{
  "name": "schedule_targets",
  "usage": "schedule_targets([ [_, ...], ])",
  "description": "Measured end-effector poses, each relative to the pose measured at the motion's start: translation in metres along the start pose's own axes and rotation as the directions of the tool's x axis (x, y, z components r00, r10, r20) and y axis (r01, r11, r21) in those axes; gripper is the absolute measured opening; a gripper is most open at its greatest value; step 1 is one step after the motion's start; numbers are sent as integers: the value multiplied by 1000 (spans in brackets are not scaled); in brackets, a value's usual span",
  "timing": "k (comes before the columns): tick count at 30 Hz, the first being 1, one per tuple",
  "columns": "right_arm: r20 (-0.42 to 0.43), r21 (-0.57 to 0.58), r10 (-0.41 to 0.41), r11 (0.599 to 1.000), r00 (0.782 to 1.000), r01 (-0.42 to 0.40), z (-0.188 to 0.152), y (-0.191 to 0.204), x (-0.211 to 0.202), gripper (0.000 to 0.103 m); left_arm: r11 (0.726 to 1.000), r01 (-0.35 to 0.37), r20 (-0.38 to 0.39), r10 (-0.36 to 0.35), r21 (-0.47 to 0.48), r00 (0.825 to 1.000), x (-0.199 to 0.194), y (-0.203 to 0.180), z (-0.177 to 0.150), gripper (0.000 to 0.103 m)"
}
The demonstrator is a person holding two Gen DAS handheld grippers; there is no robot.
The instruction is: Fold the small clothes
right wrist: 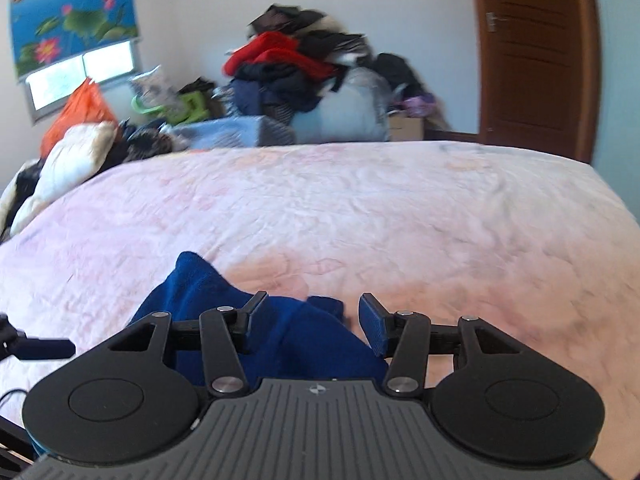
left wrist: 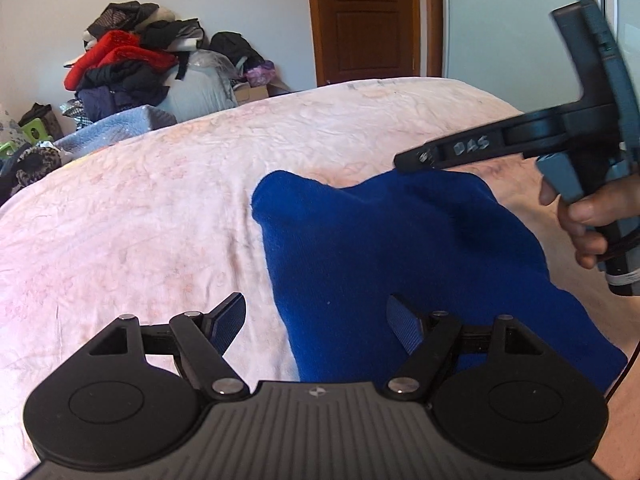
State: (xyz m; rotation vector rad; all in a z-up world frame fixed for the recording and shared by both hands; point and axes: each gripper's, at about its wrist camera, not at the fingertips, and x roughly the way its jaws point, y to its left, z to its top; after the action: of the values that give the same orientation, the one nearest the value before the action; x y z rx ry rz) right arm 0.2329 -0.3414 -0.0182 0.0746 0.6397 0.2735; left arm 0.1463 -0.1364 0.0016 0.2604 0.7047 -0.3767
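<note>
We see a blue garment (left wrist: 380, 264) lying on the bed (left wrist: 140, 208), spread on the pale pink crumpled bedcover at about 3 to 5 o'clock in the left wrist view. Our left gripper (left wrist: 316, 320) hangs just above the garment's left edge with its jaws wide apart and nothing between them; one finger is over the bare cover, the other over the blue cloth.

At 2 o'clock in the same view, the right gripper (left wrist: 416, 158) reaches in from the right, held in the person's hand (left wrist: 580, 216), its tip at the far edge of the garment. From its own camera, the right gripper (right wrist: 312, 320) has its jaws spread open, with the garment (right wrist: 288, 332) bunched beneath and between them; we cannot tell whether the fingers touch the cloth, and they grip nothing. The tip of the left gripper (right wrist: 44, 348) pokes in at 9 o'clock there.

Beyond the bed, at 11 o'clock in the left wrist view, stands a heap of clothes (left wrist: 132, 68) with a red piece on top. A brown wooden door (left wrist: 364, 20) stands at 12 o'clock. The right wrist view shows a lotus-print blind (right wrist: 72, 12) at 10 o'clock.
</note>
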Motion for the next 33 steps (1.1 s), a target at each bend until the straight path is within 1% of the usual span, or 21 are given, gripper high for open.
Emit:
schedule_targets([
  [2,-41,-34,10,999,999,-11,0,4,10,55,1000,1,1,-1,6,1000,2,0,0,78],
  [3,-64,-43,16,999,998,-19,-1,4,16,47,1000,2,0,-2,6,1000,3,0,-1,78],
  [4,-84,-52,19,998,996,-24,-2,4,20,29,1000,4,-1,-4,4,1000,3,1,-1,78],
  [6,-84,-79,6,997,996,-13,-5,6,21,11,1000,5,-3,-5,-8,1000,5,4,0,78],
  [8,-40,-73,-16,997,999,13,-6,5,15,10,999,13,0,-13,-31,1000,5,7,0,78],
  [10,-14,-23,-56,998,998,55,-4,-1,11,10,999,21,-6,-22,-46,1000,8,9,2,78],
  [12,-41,5,-68,998,997,68,-5,-4,16,10,998,22,-20,-23,-50,1000,11,9,2,78],
  [13,-63,1,-86,996,994,87,-7,-4,22,11,999,22,-24,-24,-47,999,12,8,1,78],
  [14,-84,-11,-120,993,989,119,-9,-2,26,16,999,20,-25,-21,-44,999,12,7,0,78],
  [16,-60,-16,-177,984,982,176,-10,0,23,44,999,16,-21,-17,-39,1000,10,7,-2,78],
  [17,-29,-4,-182,983,983,182,-10,2,15,48,999,14,-20,-15,-37,1000,10,7,-2,78],
  [18,-2,6,-169,986,986,169,-9,4,7,46,999,12,-22,-13,-37,1000,11,7,-3,78],
  [20,19,10,-82,997,996,82,-10,11,-6,45,999,12,-28,-13,-44,1000,11,7,-4,78],
  [22,-30,-39,-42,998,999,41,-14,21,-7,51,999,9,-29,-10,-46,1000,10,6,-5,78],
  [23,-75,-77,-72,995,995,67,-18,26,-3,52,999,5,-28,-6,-45,1000,10,5,-5,78],
  [24,-101,-119,-126,986,987,114,-22,29,2,55,999,3,-28,-4,-44,1000,9,3,-6,78],
  [25,-103,-160,-198,971,975,180,-26,32,5,58,999,1,-29,-2,-45,1000,8,2,-8,78],
  [26,-92,-159,-224,965,970,207,-28,31,2,62,999,0,-32,-1,-45,999,7,2,-9,78],
  [29,-39,-88,-225,971,973,221,-29,30,-23,64,999,-5,-30,4,-41,1000,1,2,-13,78],
  [31,-7,-83,-230,970,973,229,-34,32,-41,66,999,-7,-27,6,-37,1000,-3,2,-15,78],
  [33,-2,-64,-217,974,976,217,-41,32,-55,67,999,-8,-26,7,-40,1000,-6,3,-18,78],
])
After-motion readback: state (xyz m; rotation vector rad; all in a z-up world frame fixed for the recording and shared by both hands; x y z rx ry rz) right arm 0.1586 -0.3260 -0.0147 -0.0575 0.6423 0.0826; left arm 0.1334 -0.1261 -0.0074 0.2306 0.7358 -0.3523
